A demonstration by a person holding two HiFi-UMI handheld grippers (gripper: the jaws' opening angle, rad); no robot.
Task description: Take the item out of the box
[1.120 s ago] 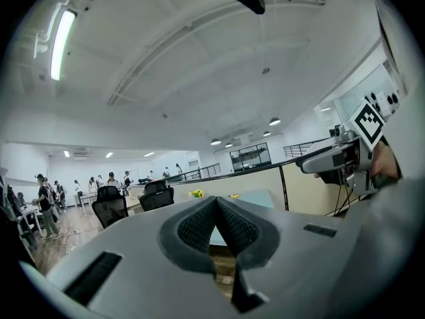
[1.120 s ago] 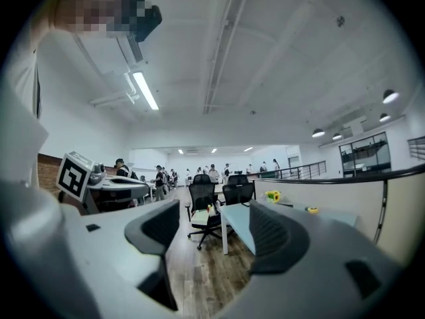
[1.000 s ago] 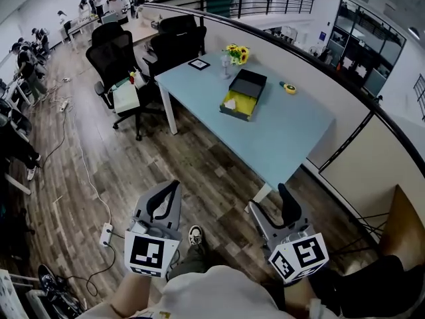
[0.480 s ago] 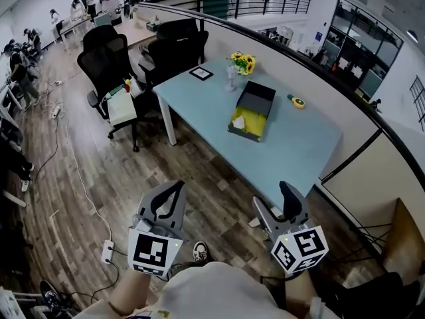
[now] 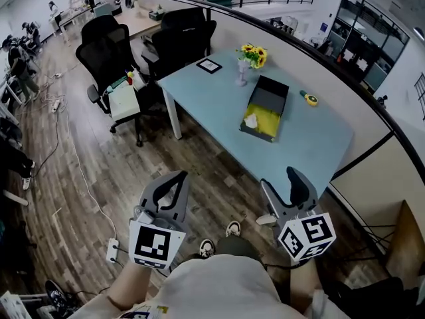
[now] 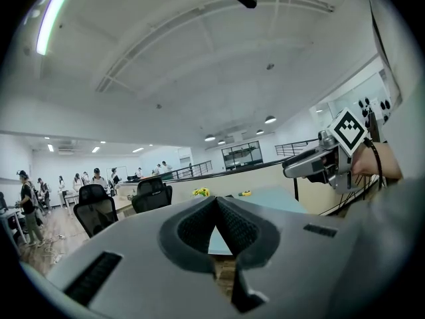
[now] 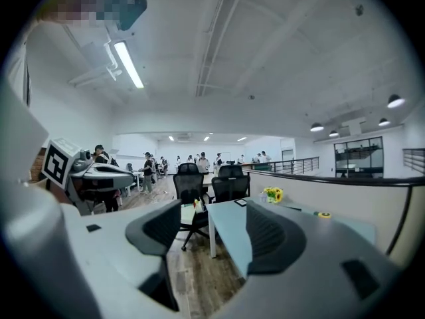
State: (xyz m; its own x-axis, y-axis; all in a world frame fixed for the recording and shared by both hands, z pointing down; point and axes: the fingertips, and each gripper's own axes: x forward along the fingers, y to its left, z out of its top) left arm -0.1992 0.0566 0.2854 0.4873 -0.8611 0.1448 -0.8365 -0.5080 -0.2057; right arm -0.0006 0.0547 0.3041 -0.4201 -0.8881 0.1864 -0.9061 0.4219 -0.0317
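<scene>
Low at 6 o'clock in the head view, the left gripper has its jaws pressed together at the tips on nothing, and the right gripper beside it holds its jaws apart and empty. Both hang over the wood floor, well apart from the pale blue table toward 1 o'clock. An open black box lies there, with a crumpled white item at its near end on yellow lining. Sunflowers stand at the box's 11 o'clock and a yellow tape measure at its 2 o'clock

Wood floor, pale blue table, black office chairs.
</scene>
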